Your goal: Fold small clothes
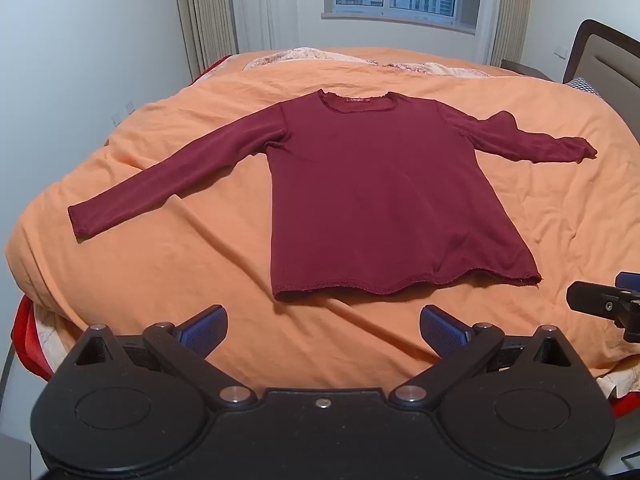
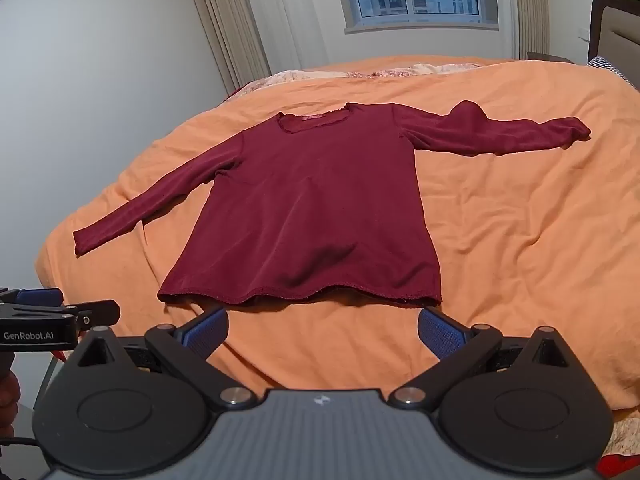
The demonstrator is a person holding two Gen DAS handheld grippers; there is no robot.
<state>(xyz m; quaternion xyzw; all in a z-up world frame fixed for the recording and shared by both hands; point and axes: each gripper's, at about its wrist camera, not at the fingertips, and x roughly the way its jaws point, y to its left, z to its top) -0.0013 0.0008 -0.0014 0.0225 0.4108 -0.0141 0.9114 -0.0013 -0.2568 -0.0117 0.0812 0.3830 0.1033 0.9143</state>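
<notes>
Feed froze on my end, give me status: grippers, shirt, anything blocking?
Left gripper and right gripper open, empty, short of the hem. Maroon shirt flat on orange duvet, sleeves spread, unfolded. Nothing in the way.

Legible marking: "GenRobot.AI" printed in white on the black body of the left gripper (image 2: 60, 304). No other text is readable.

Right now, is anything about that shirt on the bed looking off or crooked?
Mostly flat, but the maroon shirt has a right sleeve bunched into a raised hump near the shoulder, while the left sleeve lies straight. The hem ripples slightly.
</notes>
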